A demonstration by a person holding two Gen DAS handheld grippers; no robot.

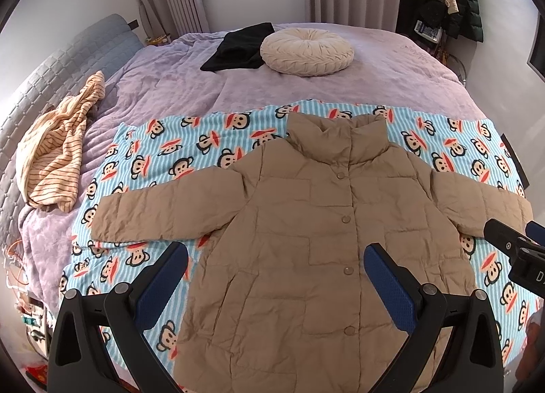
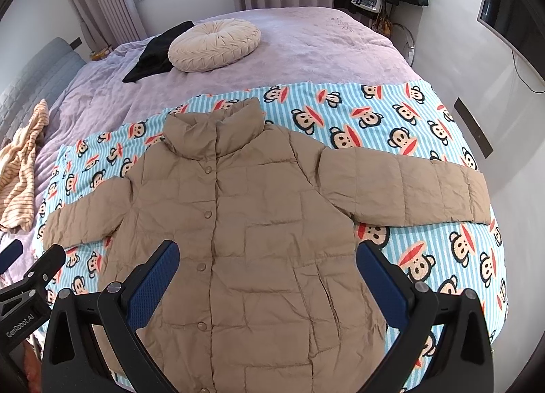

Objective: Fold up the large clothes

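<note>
Tan puffer jacket (image 1: pixel 306 222) spread flat, buttoned, sleeves out, on the monkey-print blanket (image 1: pixel 177 151). Left gripper (image 1: pixel 276 277) and right gripper (image 2: pixel 267 277) above its hem, spread wide, holding nothing. Folding seemingly not yet begun; next, likely pinch a sleeve cuff, bring across the chest.

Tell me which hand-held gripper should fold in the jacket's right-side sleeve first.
Right. The right hand-held gripper hangs open nearer that sleeve; the left hand-held gripper, also open, sits farther over the jacket.
</note>
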